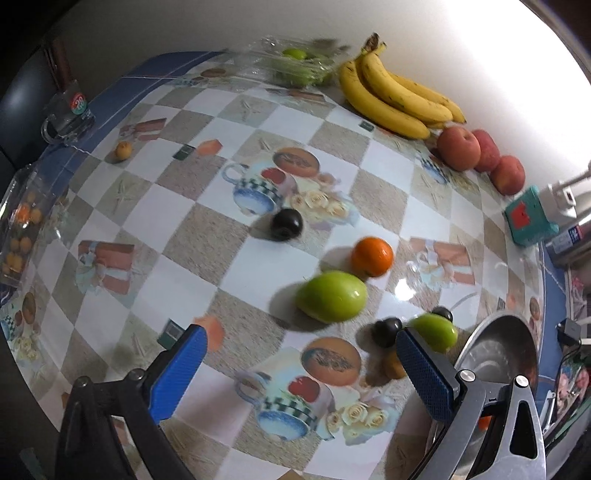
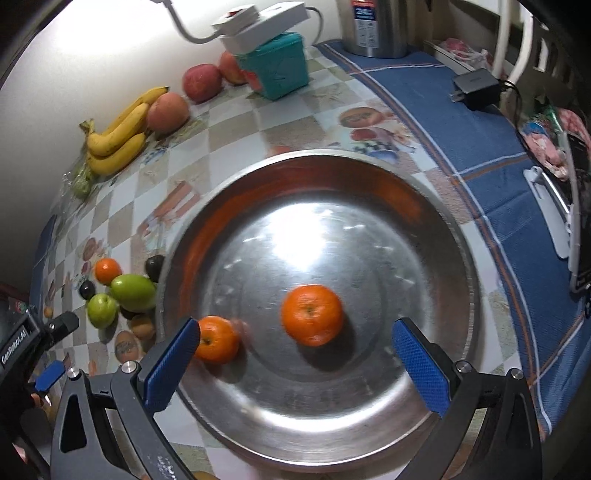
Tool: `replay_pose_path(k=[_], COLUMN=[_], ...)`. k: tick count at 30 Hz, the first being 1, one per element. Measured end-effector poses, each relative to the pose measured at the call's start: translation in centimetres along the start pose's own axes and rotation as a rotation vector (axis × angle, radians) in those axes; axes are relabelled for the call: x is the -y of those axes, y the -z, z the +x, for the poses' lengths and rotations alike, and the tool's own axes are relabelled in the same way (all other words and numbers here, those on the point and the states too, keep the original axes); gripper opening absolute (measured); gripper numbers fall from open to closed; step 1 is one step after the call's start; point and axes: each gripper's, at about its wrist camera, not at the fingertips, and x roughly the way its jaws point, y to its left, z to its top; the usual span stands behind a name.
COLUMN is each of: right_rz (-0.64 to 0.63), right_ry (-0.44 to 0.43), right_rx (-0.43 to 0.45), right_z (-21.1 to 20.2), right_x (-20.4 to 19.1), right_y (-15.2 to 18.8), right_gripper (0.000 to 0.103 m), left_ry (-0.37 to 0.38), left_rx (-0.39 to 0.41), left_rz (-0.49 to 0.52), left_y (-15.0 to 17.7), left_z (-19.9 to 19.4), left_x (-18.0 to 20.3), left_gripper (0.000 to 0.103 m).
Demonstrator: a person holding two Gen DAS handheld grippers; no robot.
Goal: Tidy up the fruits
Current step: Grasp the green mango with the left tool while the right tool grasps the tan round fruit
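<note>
Oranges (image 2: 312,314) inside the bowl (image 2: 424,206) show only past the empty, wide-open right gripper (image 2: 295,350); left gripper (image 1: 303,354) likewise.

Both hand-held grippers (image 1: 301,345) (image 2: 293,338) spread, empty.

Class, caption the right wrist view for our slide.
Open right tool above a metal basin holding two oranges.

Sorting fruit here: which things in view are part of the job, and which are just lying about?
Job: metal bowl holding two oranges; loose orange, green fruits, dark plums, bananas, apples.

Lying about: glass mug, teal box, power strip, charger, steel canister.
</note>
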Motion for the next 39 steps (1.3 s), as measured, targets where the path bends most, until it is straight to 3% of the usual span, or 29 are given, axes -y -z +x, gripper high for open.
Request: replay_pose_path(k=[9, 16, 23, 28, 33, 36, 39], right_rz=[-0.078, -0.156, -0.242, -0.336, -0.368, -0.389, -0.391], right_ry=[-0.102, -0.163, -0.213, -0.149, -0.151, -0.128, -0.127], right_rx=[0.019, -0.014, -0.031, -0.037, -0.056, -0.048, -0.07], right_z=[0.3, 0.7, 1.0, 1.5, 2.2, 2.3, 2.8], right_x=[-4.1, -8.1, -11.5, -13.7, -14.9, -15.4, -15.6], right_y=[0.2, 0.5, 1.0, 1.6, 1.4, 1.2, 1.3], right_gripper=[0.103, 0.103, 0.103, 0.103, 0.103, 0.099, 0.08], left_ry=[-0.068, -0.085, -0.037, -0.022, -0.007, 0.015, 0.052], left_rx=[0.109, 0.127, 0.076, 0.046, 0.028, 0.034, 0.015], left_rz=[0.034, 0.041, 0.049, 0.085, 0.119, 0.121, 0.137], left_y=[-3.2, -4.5, -4.6, -4.5, -4.7, -5.0, -5.0], left_z=[-1.8, -2.1, -0.9, -0.2, 0.3, 0.3, 0.8], left_x=[-3.1, -5.2, -5.4, -4.6, -4.2, -4.3, -4.0], left_gripper=[0.103, 0.103, 0.103, 0.103, 0.103, 0.103, 0.103])
